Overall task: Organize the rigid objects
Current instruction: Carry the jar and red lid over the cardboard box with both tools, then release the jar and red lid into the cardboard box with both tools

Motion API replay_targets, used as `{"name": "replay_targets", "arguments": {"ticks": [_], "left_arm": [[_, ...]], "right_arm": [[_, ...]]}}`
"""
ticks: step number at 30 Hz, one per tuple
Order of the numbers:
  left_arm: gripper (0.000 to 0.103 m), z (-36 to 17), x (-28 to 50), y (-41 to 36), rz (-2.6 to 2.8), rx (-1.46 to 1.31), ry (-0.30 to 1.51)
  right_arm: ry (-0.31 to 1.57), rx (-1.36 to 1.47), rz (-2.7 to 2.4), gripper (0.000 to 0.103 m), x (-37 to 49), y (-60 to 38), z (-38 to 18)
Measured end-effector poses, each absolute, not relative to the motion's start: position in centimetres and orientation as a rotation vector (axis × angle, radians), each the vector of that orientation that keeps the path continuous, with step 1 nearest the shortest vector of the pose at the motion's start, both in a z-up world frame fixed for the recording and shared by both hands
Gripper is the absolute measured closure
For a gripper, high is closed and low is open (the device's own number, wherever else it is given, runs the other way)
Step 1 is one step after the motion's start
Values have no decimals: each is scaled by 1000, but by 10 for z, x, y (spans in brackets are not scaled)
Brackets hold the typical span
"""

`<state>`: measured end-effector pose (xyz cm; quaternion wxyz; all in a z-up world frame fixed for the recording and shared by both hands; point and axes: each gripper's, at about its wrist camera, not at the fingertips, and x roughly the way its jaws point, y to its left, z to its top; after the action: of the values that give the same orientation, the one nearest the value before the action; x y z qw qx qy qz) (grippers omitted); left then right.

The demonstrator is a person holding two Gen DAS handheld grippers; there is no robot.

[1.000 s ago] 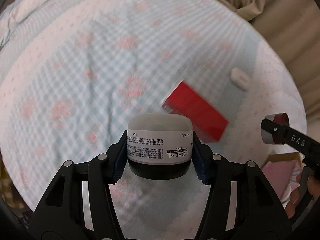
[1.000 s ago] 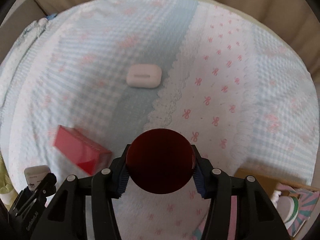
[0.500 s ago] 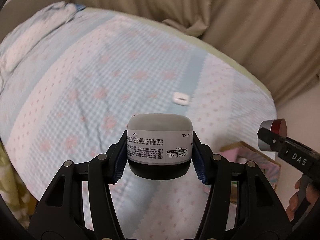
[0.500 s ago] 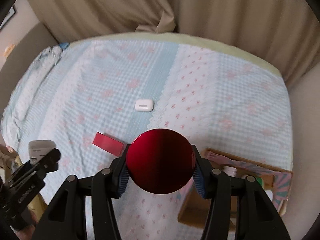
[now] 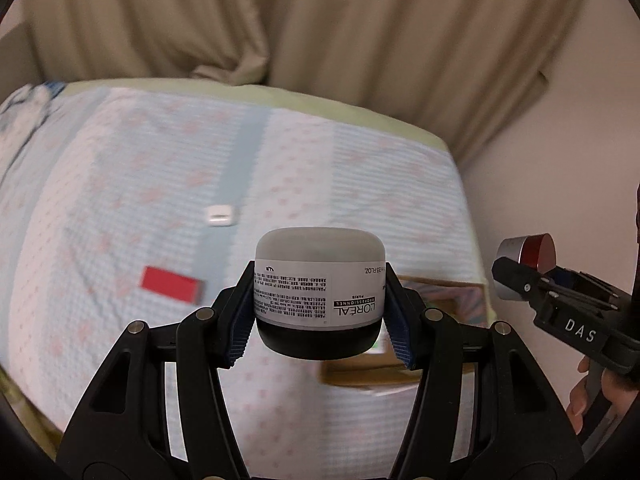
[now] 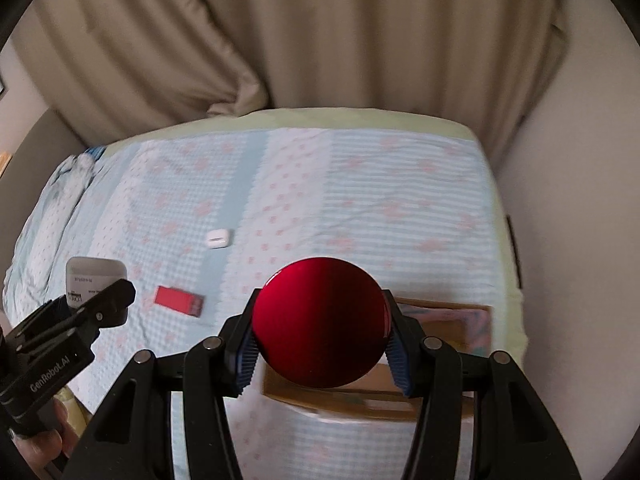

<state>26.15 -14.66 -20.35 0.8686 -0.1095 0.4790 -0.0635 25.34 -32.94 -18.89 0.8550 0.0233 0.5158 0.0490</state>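
Note:
My left gripper (image 5: pixel 320 320) is shut on a white L'Oréal jar (image 5: pixel 319 276) with a black base, held high above the bed. My right gripper (image 6: pixel 322 342) is shut on a round red tin (image 6: pixel 322 320), also held in the air. The tin shows in the left wrist view (image 5: pixel 528 254), and the jar shows in the right wrist view (image 6: pixel 94 276). A red box (image 6: pixel 180 300) and a white earbud case (image 6: pixel 218 237) lie on the bed. A cardboard box (image 6: pixel 440 312) with a patterned inside sits on the bed under my grippers, partly hidden.
The bed (image 6: pixel 360 208) has a light blue and pink patterned cover. Beige curtains (image 6: pixel 320 40) hang behind it. A wall (image 5: pixel 560 180) runs along the bed's right side. A rumpled blanket (image 6: pixel 60 192) lies at the far left.
Both grippers have risen and pulled back from the bed with their objects. The bed looks smaller and the curtains, wall and cardboard box have come into view.

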Motion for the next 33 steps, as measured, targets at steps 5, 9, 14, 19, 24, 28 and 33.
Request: {"name": "replay_targets", "arguments": {"ticks": [5, 9, 14, 19, 24, 28, 33], "left_arm": [[50, -209, 270, -200, -208, -205, 1034], [50, -226, 278, -235, -242, -177, 1075], [50, -262, 286, -270, -258, -142, 1151], [50, -312, 291, -297, -267, -104, 1244], [50, -358, 294, -320, -280, -48, 1330], [50, -391, 291, -331, -294, 5, 1393], [50, -423, 280, -350, -356, 117, 1479]], "right_arm": [[1088, 76, 38, 53, 246, -379, -188], [1111, 91, -3, 53, 244, -416, -201], [1171, 101, -24, 53, 248, -452, -232], [1245, 124, -36, 53, 261, -481, -280], [1306, 145, -47, 53, 273, -501, -324], [1337, 151, -46, 53, 281, -508, -349], [1369, 121, -29, 53, 289, -504, -374]]}}
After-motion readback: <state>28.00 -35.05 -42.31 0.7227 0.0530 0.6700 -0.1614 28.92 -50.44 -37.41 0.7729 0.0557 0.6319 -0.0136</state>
